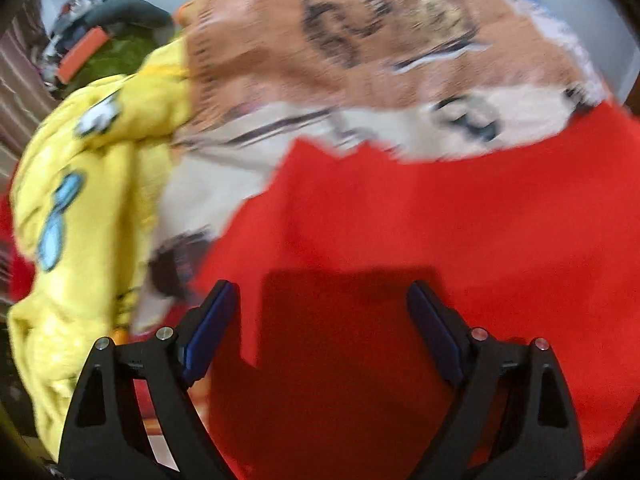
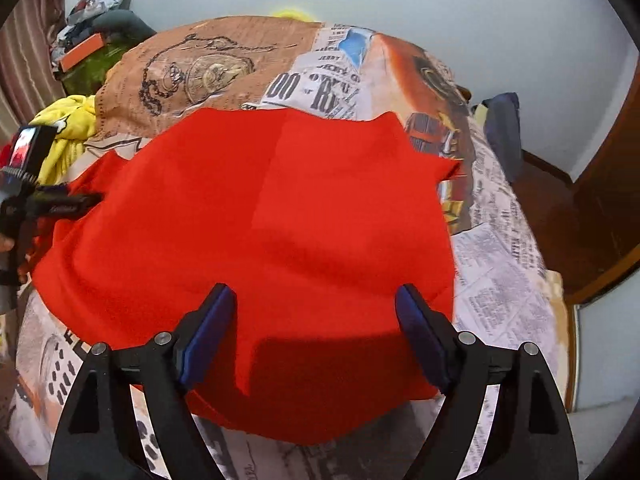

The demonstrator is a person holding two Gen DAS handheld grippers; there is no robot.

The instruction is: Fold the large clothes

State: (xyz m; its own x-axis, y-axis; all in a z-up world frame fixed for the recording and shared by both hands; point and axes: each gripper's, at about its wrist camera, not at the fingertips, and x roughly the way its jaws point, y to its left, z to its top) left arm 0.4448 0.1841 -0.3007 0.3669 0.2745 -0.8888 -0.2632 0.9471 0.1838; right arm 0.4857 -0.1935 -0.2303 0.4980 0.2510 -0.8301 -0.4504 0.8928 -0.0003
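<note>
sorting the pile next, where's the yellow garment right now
The yellow garment lies bunched at the left of both views, beside the red cloth on the printed bedsheet.

A bed (image 2: 500, 280) under a newspaper-print cover fills the room; behind it a pale wall (image 2: 440, 8), right of it wooden furniture (image 2: 600, 208), possibly a door.

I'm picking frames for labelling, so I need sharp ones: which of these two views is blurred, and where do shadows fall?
Left wrist view: smeared by motion, the yellow garment and printed bedsheet streaked; a dark shadow on the red cloth between the left gripper fingers. Right wrist view: sharp, print readable, a similar shadow by the right gripper; edges bend from fisheye.
</note>
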